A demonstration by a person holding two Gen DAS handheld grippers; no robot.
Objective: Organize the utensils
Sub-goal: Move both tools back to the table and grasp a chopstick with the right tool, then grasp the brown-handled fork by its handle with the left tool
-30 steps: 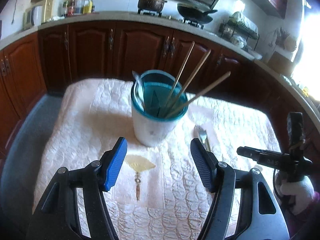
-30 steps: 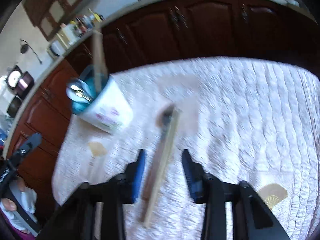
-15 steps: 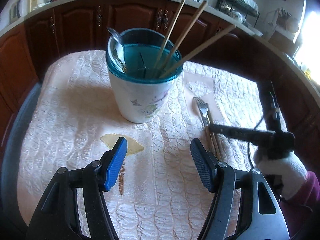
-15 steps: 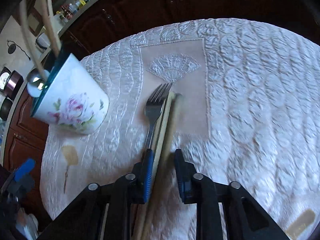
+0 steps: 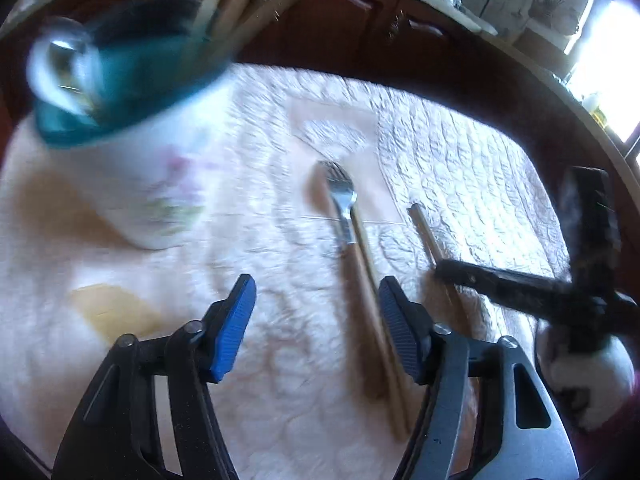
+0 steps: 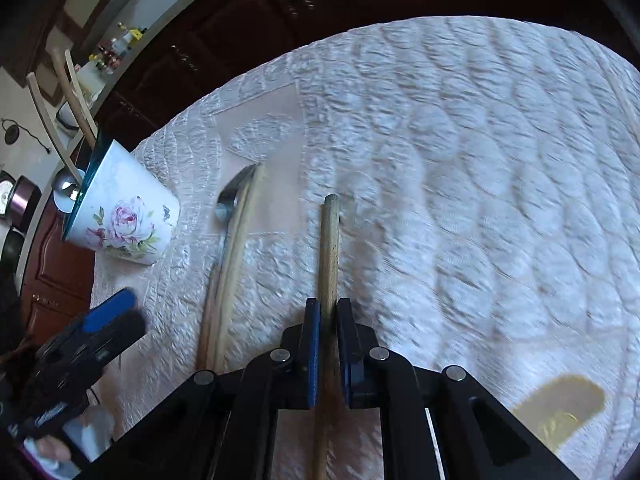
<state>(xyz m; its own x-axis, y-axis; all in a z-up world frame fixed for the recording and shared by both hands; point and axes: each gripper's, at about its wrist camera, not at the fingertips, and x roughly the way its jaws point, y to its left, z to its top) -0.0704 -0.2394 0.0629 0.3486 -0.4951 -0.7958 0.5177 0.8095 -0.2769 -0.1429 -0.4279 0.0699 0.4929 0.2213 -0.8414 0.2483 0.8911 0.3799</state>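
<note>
A white flowered cup (image 5: 160, 184) (image 6: 120, 216) with a teal inside holds several chopsticks and a spoon (image 6: 64, 192). To its right on the cloth lie a metal fork (image 5: 340, 192) (image 6: 232, 204) and, touching it, a wooden chopstick (image 5: 372, 304) (image 6: 234, 264). My right gripper (image 6: 329, 320) (image 5: 516, 288) is shut on a second chopstick (image 6: 330, 248) (image 5: 426, 232), which points forward, apart from the fork. My left gripper (image 5: 318, 330) (image 6: 92, 332) hangs low over the cloth with its jaws closing. No pad presses on anything; the lying chopstick runs just inside its right finger (image 5: 400, 336).
A white quilted cloth (image 6: 460, 160) covers the table, with a yellow fan patch (image 5: 108, 312) near my left finger and another (image 6: 560, 404) at the right. Dark wooden cabinets (image 6: 248, 36) curve round the far edge. A person's gloved hand (image 5: 580, 376) holds the right gripper.
My left gripper dropped and swung right, from facing the cup to over the fork and chopstick. My right gripper shut on one chopstick and drew it rightward away from the fork.
</note>
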